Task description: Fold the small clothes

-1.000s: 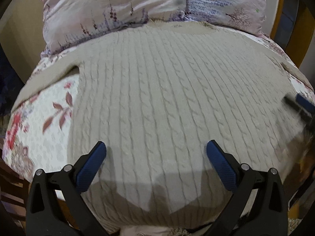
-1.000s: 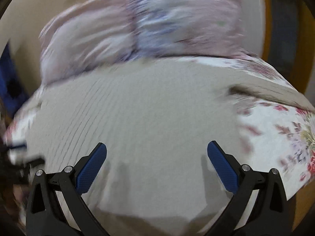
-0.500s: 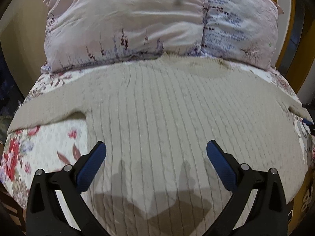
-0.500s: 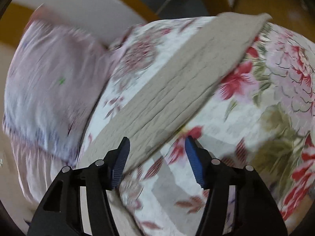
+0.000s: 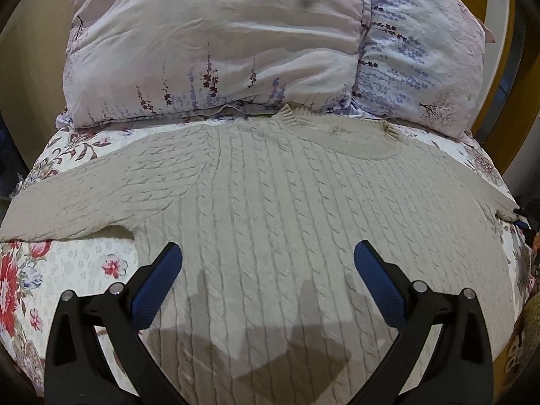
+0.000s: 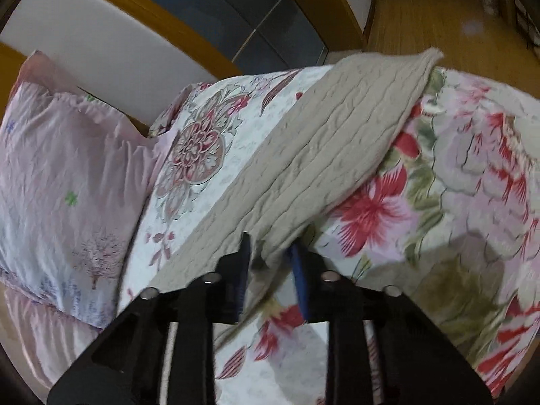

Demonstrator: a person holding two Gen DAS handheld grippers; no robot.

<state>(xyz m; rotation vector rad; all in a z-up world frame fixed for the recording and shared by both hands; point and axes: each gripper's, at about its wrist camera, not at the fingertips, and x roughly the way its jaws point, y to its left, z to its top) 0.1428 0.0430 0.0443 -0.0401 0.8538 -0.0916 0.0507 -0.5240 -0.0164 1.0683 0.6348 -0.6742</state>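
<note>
A beige cable-knit sweater (image 5: 270, 202) lies spread flat, front up, on a floral bedspread (image 5: 67, 270), its collar toward the pillows. My left gripper (image 5: 268, 260) hovers open over the sweater's lower body, with nothing between its blue pads. The left sleeve (image 5: 77, 199) stretches out to the left. In the right wrist view the other sleeve (image 6: 337, 155) runs diagonally away across the bedspread (image 6: 455, 185). My right gripper (image 6: 270, 253) is closing its jaws on that sleeve's near edge, and the knit bunches between the pads.
Two pale floral pillows (image 5: 219, 44) are stacked past the collar, and one of the pillows (image 6: 60, 175) shows at the left of the right wrist view. A wooden headboard (image 6: 135, 10) and wooden floor (image 6: 422, 6) lie beyond the bed's edge.
The left gripper drew back, bringing the collar and pillows into view. The right gripper swung from the sweater's body to the right sleeve, rolled, and narrowed its jaws onto the sleeve's edge.
</note>
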